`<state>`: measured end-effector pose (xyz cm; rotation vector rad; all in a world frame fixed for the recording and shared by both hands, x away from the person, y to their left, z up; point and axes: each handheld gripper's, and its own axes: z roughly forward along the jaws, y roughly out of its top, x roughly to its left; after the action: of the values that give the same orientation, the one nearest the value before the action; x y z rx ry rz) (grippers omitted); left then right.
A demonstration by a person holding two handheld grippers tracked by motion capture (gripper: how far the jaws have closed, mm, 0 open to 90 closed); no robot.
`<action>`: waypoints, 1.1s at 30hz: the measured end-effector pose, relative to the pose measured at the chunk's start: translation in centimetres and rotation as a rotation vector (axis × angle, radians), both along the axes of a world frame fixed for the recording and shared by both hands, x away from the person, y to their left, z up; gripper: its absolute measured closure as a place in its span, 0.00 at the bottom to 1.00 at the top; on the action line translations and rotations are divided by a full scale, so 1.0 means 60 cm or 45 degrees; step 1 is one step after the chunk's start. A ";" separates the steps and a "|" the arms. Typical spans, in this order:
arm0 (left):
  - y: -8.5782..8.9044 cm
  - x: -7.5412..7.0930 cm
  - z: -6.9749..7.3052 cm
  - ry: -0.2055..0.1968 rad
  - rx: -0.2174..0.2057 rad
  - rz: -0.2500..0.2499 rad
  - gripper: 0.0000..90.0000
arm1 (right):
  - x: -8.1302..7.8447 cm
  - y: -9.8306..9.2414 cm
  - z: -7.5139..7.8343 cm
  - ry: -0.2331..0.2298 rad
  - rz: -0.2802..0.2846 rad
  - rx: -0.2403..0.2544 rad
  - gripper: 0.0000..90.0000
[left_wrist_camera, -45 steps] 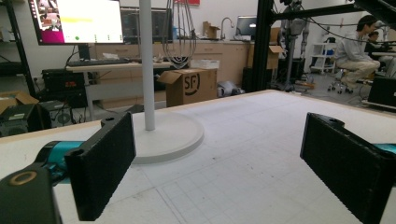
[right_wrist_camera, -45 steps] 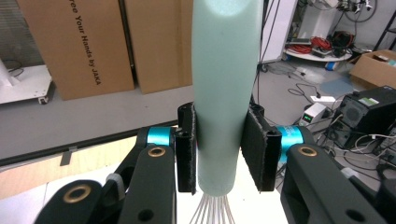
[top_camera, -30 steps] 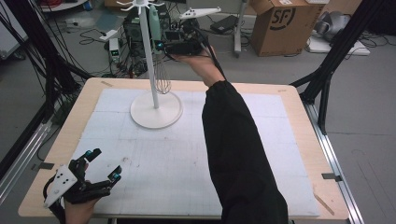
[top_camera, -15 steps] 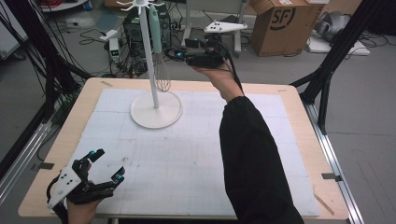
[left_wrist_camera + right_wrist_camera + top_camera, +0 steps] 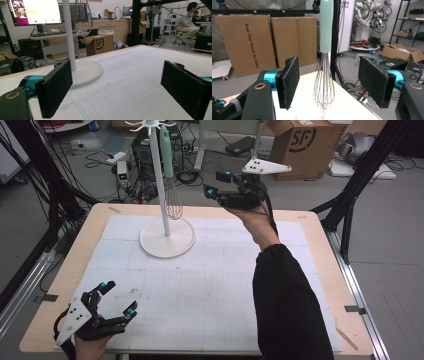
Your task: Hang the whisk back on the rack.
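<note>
- Whisk (image 5: 173, 195) hung from a hook at the top of the white stand (image 5: 166, 238), wires down, mint handle up; the hanging looked done, or the taking-off not yet begun — I could not tell which.
- Right tool (image 5: 218, 184) was held in the air well to the right of the whisk, apart from it; its jaws had just been opening and stood open with nothing gripped. In the right gripper view the whisk (image 5: 325, 72) showed beyond the gap.
- Left tool (image 5: 119, 300) rested low at the near left of the worktop (image 5: 210, 285), jaws wide and empty.
- No other item lay on the worktop.
</note>
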<state>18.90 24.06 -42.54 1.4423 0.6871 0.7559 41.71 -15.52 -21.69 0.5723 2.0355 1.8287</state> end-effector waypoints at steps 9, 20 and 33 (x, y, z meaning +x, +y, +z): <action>-0.011 -0.003 -0.001 -0.003 0.023 -0.016 0.12 | -0.050 -0.050 -0.015 -0.036 -0.054 0.061 0.36; -0.009 -0.006 -0.001 -0.008 0.020 0.004 0.12 | -0.099 -0.116 -0.062 -0.032 -0.091 0.088 0.29; -0.015 -0.002 -0.003 -0.002 0.029 0.003 0.12 | -0.150 -0.187 -0.151 0.010 -0.178 0.133 0.27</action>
<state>18.80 23.17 -42.74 1.4613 0.6811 0.7691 32.70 -26.74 -30.75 0.7329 1.8630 1.8598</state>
